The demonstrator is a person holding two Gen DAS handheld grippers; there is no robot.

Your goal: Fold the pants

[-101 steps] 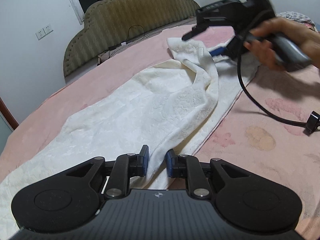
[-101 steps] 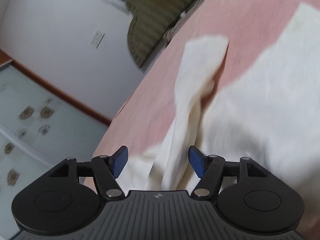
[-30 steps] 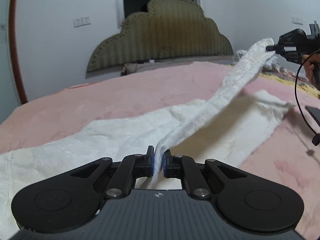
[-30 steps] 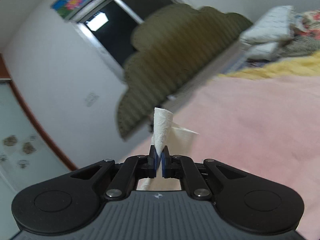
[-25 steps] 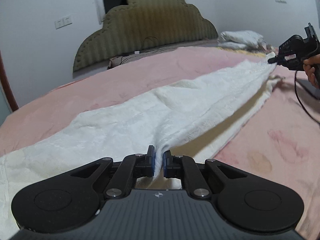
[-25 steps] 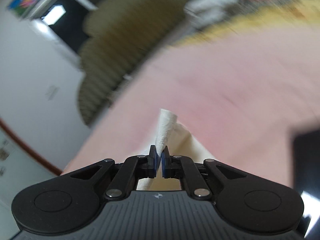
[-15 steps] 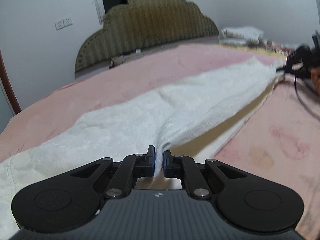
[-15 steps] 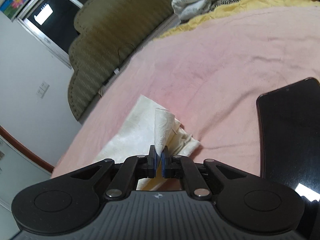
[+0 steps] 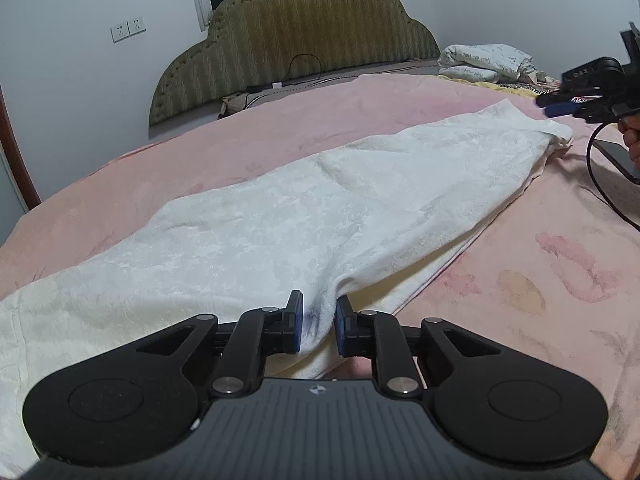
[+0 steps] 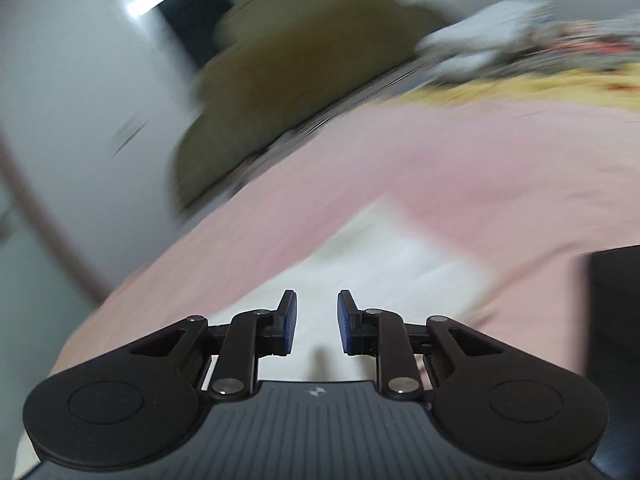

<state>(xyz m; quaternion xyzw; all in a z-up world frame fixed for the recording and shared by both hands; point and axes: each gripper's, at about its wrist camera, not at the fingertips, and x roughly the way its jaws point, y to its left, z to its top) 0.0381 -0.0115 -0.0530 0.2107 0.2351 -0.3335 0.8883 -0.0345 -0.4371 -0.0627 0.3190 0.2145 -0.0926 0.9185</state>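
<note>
Bed (image 9: 540, 264): both tongs (image 9: 318, 322) (image 10: 316, 322) just parted, releasing pants (image 9: 320, 208).

Pink bed cover (image 9: 400, 112) across the middle. Green headboard (image 9: 296, 40) at top centre, against a white wall. Two wall sockets (image 9: 128, 30) at upper left. Folded white bedding (image 9: 484, 62) at upper right. Dark phone (image 9: 618, 156) at right edge.
</note>
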